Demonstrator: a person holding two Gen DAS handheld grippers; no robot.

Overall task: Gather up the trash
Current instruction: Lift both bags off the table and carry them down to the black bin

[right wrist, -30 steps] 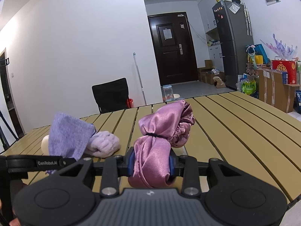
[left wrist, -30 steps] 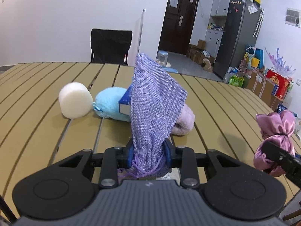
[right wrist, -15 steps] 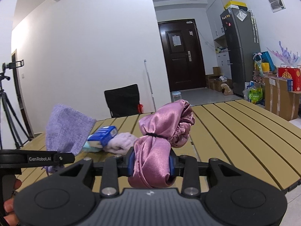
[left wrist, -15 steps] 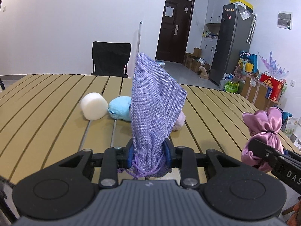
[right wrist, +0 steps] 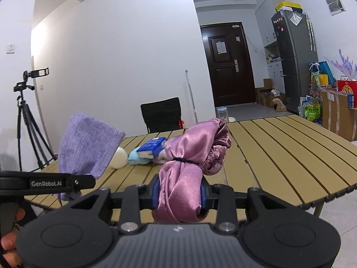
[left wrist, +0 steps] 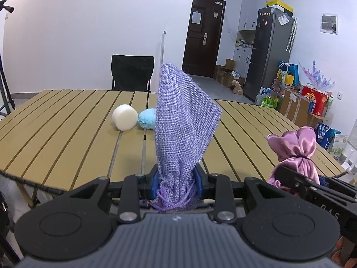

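My left gripper (left wrist: 177,184) is shut on the neck of a purple woven drawstring pouch (left wrist: 183,125), held upright off the near edge of the slatted table (left wrist: 67,134). My right gripper (right wrist: 179,193) is shut on a pink satin pouch (right wrist: 191,156), also seen in the left wrist view (left wrist: 294,149). On the table lie a white foam cylinder (left wrist: 124,117), a blue plush (left wrist: 147,118), a blue-white carton (right wrist: 151,148) and a pale pink plush (right wrist: 161,159), which is partly hidden.
A black chair (left wrist: 132,72) stands behind the table. A tripod (right wrist: 26,120) stands at the left. A fridge (left wrist: 272,51), boxes and bags (left wrist: 312,102) line the right wall. A dark door (left wrist: 204,35) is at the back.
Both grippers have pulled back from the table with their pouches still held. The items on the table look farther away now.
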